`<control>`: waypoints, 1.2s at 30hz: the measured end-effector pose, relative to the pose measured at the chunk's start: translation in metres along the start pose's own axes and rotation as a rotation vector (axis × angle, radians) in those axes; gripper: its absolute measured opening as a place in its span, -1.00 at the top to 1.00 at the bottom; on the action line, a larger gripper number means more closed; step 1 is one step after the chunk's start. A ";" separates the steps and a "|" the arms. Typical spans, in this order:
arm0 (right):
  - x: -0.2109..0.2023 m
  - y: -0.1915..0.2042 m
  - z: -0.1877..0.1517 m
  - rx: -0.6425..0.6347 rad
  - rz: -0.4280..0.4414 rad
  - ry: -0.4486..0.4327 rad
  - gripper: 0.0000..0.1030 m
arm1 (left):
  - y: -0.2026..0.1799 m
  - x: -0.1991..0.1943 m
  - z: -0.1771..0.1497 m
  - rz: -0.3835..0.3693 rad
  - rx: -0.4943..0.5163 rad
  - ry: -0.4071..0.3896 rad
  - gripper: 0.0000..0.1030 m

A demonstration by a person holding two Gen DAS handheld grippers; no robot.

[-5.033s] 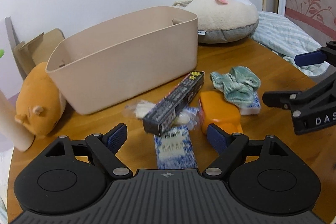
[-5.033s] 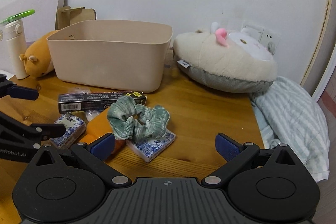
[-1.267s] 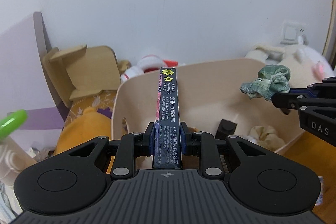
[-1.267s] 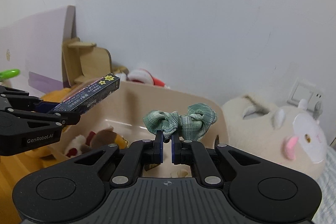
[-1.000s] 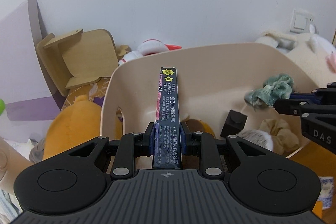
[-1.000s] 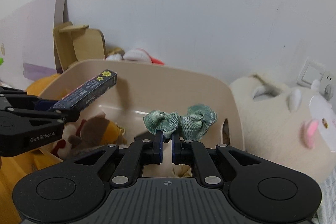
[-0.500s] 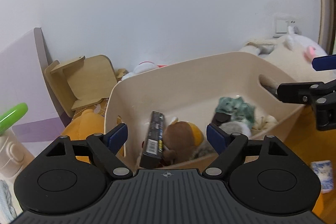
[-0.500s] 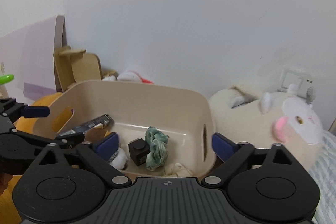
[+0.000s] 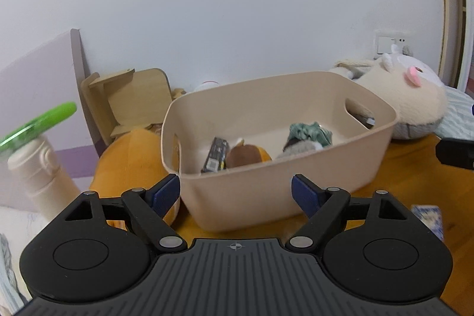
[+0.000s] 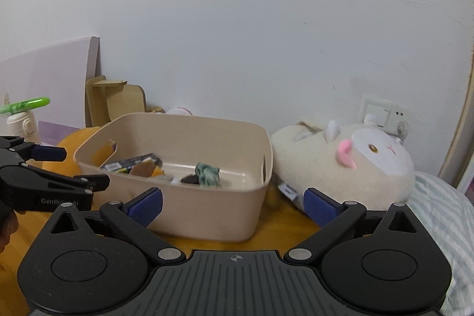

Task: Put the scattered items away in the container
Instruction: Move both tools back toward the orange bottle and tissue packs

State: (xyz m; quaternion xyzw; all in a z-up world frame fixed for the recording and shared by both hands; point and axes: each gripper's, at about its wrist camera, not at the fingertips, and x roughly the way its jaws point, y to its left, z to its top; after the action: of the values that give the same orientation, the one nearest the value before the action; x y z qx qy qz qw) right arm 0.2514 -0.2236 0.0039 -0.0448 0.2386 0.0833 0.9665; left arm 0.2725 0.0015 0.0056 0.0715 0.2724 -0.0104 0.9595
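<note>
The beige bin [image 9: 266, 197] stands on the wooden table, straight ahead in both wrist views. Inside it lie the black box [image 9: 216, 157], the green scrunchie [image 9: 311, 132] and a small brown and orange plush [image 9: 246, 156]. My left gripper [image 9: 235, 191] is open and holds nothing, a little back from the bin's near wall. My right gripper [image 10: 234, 205] is wide and its jaws are still opening, with nothing between them. In the right wrist view the box [image 10: 133, 163] and scrunchie [image 10: 207, 172] rest in the bin [image 10: 207, 212], and the left gripper [image 10: 77, 168] hangs at its left.
An orange plush [image 9: 130, 156], a cream bottle with a green fan [image 9: 38, 168] and a wooden stand [image 9: 133, 99] lie left of the bin. A big white plush cushion [image 10: 355, 162] and striped cloth [image 10: 444, 212] lie right. A blue-white packet [image 9: 429, 216] sits on the table.
Both grippers opened and let go: the black box and the green scrunchie dropped into the bin. Both hands then drew back, so the bin looks smaller and lower.
</note>
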 end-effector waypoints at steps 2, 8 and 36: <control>-0.008 0.003 -0.009 -0.005 -0.008 0.002 -1.00 | -0.002 -0.009 -0.008 -0.009 -0.004 0.001 -0.63; -0.022 0.011 -0.037 -0.030 -0.045 0.027 -1.00 | -0.009 -0.031 -0.030 -0.039 -0.003 0.012 -0.63; -0.004 0.031 -0.116 0.167 -0.016 0.192 -0.72 | -0.052 -0.028 -0.108 -0.201 0.072 0.145 -0.63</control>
State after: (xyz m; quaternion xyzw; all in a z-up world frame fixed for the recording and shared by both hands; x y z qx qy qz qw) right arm 0.1890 -0.2083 -0.0981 0.0263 0.3358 0.0507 0.9402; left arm 0.1890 -0.0350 -0.0771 0.0789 0.3462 -0.1109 0.9283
